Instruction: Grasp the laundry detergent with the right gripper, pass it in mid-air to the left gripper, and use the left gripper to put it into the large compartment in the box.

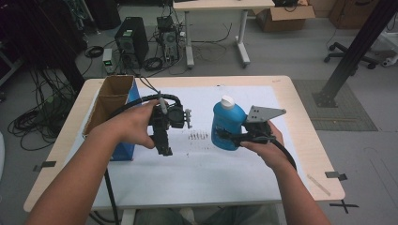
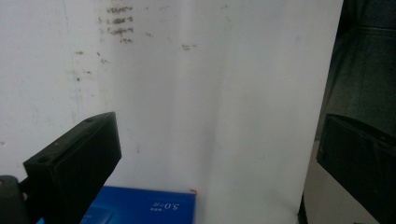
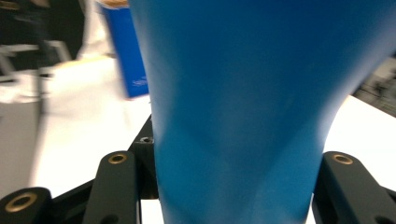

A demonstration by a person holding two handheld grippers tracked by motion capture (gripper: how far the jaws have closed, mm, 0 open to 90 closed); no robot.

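High view puts the blue bottle (image 1: pixel 227 124) with its white cap (image 1: pixel 227 101) upright at the middle of the table, on or just above the white sheet (image 1: pixel 197 173); contact with the sheet cannot be read from here. The right gripper (image 1: pixel 230 137) is clamped around the bottle's lower body, the person's right hand (image 1: pixel 265 145) behind it and the grey three-cornered plate (image 1: pixel 263 113) riding on top. In the right gripper view the bottle's blue wall (image 3: pixel 252 107) fills the space between the two black jaws, which press against it on either side.

The left gripper (image 1: pixel 164 149) hangs above the sheet, angled down, near the blue cardboard box (image 1: pixel 115 110) at the table's left edge. Its own view shows its jaws spread wide with nothing between them, bare white sheet (image 2: pixel 210 102) below, and a corner of the box's blue side (image 2: pixel 140 205) at the bottom.

The main risk is probably the grip itself. The bottle looks smooth and rounded and is held low, well beneath its cap, so any tilt of the hand could let it swing or slide through the jaws; being top-heavy, it might tip over if released carelessly. If the bottle is bound for the open box, it could catch the cardboard rim, or collide with the left gripper, which hangs between the bottle and the box.
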